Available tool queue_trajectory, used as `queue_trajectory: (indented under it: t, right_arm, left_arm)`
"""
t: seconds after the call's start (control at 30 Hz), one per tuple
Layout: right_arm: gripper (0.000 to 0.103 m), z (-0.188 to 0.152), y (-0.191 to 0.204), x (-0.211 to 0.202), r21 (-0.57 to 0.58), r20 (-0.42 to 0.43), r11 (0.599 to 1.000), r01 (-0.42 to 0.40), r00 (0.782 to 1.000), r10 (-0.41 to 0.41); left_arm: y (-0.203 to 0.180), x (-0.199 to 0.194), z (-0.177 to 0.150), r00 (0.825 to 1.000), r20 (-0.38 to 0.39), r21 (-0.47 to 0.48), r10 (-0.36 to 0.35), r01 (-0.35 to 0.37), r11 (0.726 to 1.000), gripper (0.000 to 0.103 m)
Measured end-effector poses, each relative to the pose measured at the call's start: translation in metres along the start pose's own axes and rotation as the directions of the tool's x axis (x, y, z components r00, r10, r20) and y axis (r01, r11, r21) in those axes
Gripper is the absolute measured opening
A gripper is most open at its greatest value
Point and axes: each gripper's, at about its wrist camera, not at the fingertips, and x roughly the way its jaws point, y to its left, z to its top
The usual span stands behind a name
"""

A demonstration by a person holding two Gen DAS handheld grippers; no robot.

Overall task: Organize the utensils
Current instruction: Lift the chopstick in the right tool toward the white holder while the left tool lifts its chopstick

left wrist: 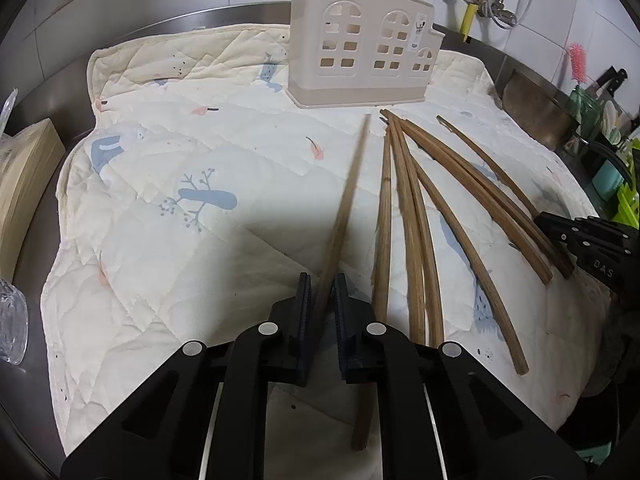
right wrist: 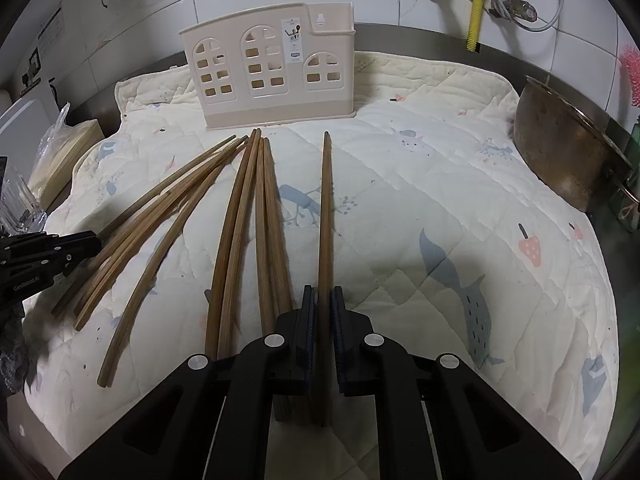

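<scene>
The left gripper [left wrist: 323, 280] is clenched on one wooden chopstick [left wrist: 347, 196]. The chopstick sits between the two black pads and points up toward the beige holder [left wrist: 360, 46]. Its far tip comes close to the bottom edge of the holder, and its other end sticks out behind the pads.

The right gripper [right wrist: 323, 294] is clenched on another chopstick [right wrist: 326, 208]. This one runs straight ahead and also points at the beige holder, with its tip stopping short of it.

The beige holder stands upright at the back of the quilted cloth [right wrist: 420, 184]. It has little window-shaped holes in its front wall.

More loose chopsticks [right wrist: 236, 220] lie on the cloth in a fan, between the two grippers. Their thin ends bunch together near the holder and their thick ends spread apart. Some of them touch or cross each other.

The cloth covers a shiny metal counter [left wrist: 64, 108]. A metal pot [right wrist: 560, 148] sits at the right edge of the cloth.
</scene>
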Motion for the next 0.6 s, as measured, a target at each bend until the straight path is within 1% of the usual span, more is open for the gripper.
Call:
queue_trajectory:
  t: [0.07,0.23,0.43,0.6]
  right_arm:
    - [0.007,0.0,0.001,-0.001,-0.002,0.002,1.0,0.004,1.0,-0.004]
    - [0.007,0.003,0.0,-0.011,0.007,0.03,1.0,0.005,1.0,-0.005]
    - [0.007,0.014,0.0,-0.036,0.004,0.1,1.0,0.011,0.995,-0.011]
    - [0.007,0.029,-0.001,-0.059,-0.006,0.168,1.0,0.007,0.986,-0.006]
  left_arm:
    - [-0.002,-0.003,0.0,1.0,0.008,0.002,-0.007,0.007,1.0,0.006]
    - [-0.002,-0.016,0.003,0.999,0.034,0.012,0.001,-0.001,1.0,0.006]
    - [-0.002,-0.037,0.012,0.997,0.081,0.013,0.01,-0.011,1.0,0.006]
    - [-0.003,-0.061,0.024,0.99,0.138,0.013,0.013,-0.015,1.0,0.006]
